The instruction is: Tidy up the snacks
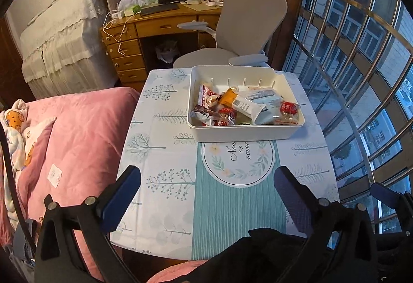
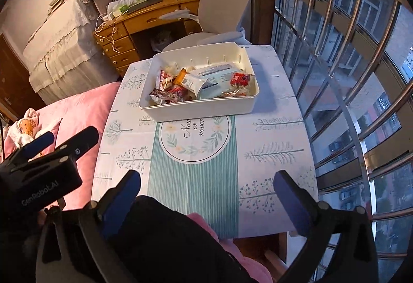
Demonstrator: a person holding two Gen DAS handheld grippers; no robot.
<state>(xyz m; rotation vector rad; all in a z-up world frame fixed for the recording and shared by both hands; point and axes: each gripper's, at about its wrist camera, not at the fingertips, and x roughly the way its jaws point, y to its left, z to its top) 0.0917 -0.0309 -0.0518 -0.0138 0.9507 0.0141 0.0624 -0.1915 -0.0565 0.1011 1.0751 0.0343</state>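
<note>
Both the left gripper [image 1: 207, 191] and right gripper [image 2: 207, 192] hover empty, jaws spread wide, above the near table edge, while at 12 o'clock the white bin [image 1: 242, 132] holds crinkled snack packets [image 1: 232, 108] beside the tablecloth [image 2: 193, 179] lettering "Now or never".

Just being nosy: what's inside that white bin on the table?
The white bin holds a heap of wrapped snacks: a pale blue packet, an orange packet and a red round one. Whatever lies beneath the heap is covered.
</note>
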